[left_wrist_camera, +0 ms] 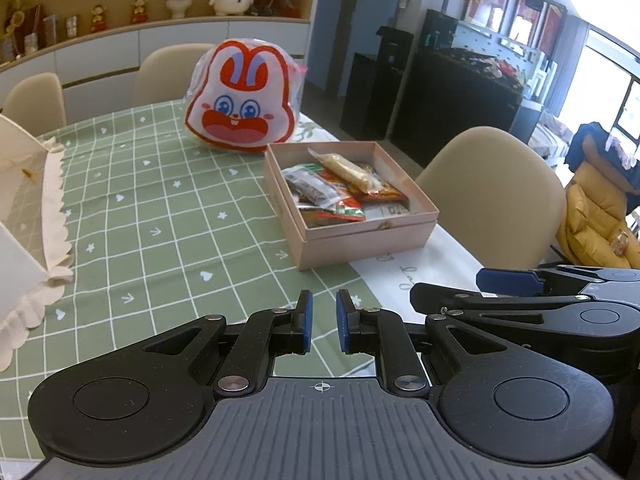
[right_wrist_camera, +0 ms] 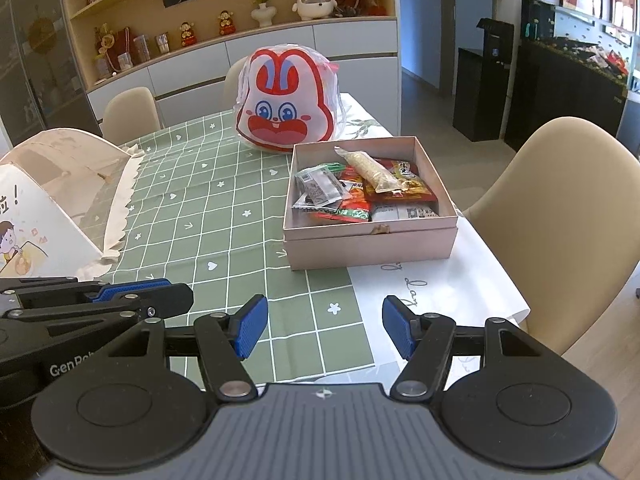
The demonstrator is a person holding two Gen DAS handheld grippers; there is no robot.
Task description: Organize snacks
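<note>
A pink cardboard box stands on the table's right side, holding several snack packets. A long beige packet lies on top. My left gripper is near the table's front edge, its blue pads a narrow gap apart and empty. My right gripper is wide open and empty, also near the front edge, short of the box. Each gripper shows in the other's view, the right one and the left one.
A rabbit-face bag stands behind the box. A white frilled food cover sits at the left. Beige chairs surround the green checked tablecloth.
</note>
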